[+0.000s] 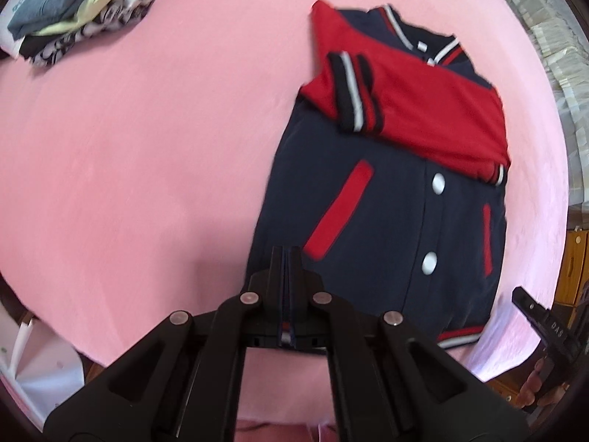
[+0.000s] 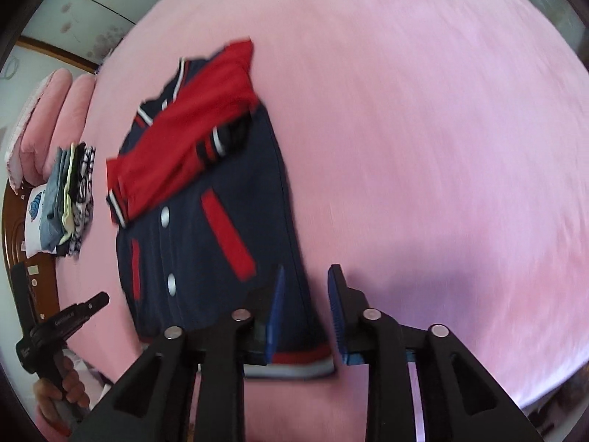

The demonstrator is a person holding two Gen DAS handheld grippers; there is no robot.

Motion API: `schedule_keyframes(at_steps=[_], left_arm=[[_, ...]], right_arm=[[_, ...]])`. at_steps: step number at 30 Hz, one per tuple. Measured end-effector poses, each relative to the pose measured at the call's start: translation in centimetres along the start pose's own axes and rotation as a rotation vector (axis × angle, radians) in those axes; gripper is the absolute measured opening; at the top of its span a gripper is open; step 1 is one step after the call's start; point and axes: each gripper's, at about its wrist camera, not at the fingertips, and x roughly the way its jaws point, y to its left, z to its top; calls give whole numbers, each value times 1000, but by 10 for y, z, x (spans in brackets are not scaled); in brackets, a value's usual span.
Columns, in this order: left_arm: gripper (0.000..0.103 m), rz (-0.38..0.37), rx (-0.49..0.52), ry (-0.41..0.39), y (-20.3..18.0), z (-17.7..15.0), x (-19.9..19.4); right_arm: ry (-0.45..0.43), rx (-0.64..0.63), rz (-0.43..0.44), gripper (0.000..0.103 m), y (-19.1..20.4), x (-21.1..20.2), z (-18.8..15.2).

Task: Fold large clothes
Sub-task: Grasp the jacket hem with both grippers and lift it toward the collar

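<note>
One jacket (image 1: 386, 199), navy with two red sleeves folded across the chest, lies flat on the pink bed (image 1: 147, 129), collar away, hem nearest. Left hand-held gripper (image 1: 286, 258) pressed together; right hand-held gripper (image 2: 307, 280) parted over the hem, pinching nothing. One clothes stack (image 1: 77, 3) beyond.

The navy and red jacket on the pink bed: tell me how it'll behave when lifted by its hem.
The jacket is likely floppy: its red sleeves already lie folded flat across the chest. It probably sags and unfolds if lifted by one corner. The ribbed hem should give fair grip, not slip.
</note>
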Motion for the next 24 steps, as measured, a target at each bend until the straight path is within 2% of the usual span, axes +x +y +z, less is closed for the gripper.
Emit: schedule_keyframes(at_steps=[3,4,5,7,10,12,13,18,24], left_arm=[[5,0,26,47,7,-11,2],[21,-8,34,61,9,-14,3],[46,-17,38,78,13,-18,5],[64,-25,36,83,20,-25,6],[65,-48,46,132,31,-34,14],[65,-64,52,186,38,-39,25],[65,-74,57,209,41,-41,31],[65,-192,80,279,58,-49,55],[66,-323,54,338,79,-51,77]], right_arm=[[44,41,-1,36,-7,5,-21],[53,60,4,38,-10,5,-27],[57,71,12,38,-12,6,-30],[73,98,20,39,-18,8,-38],[97,94,-7,48,-18,18,-43],[108,92,-5,63,-18,26,-45],[117,85,-3,65,-15,32,-43],[159,34,-2,71,-15,53,-44],[188,-23,74,71,-10,58,-40]])
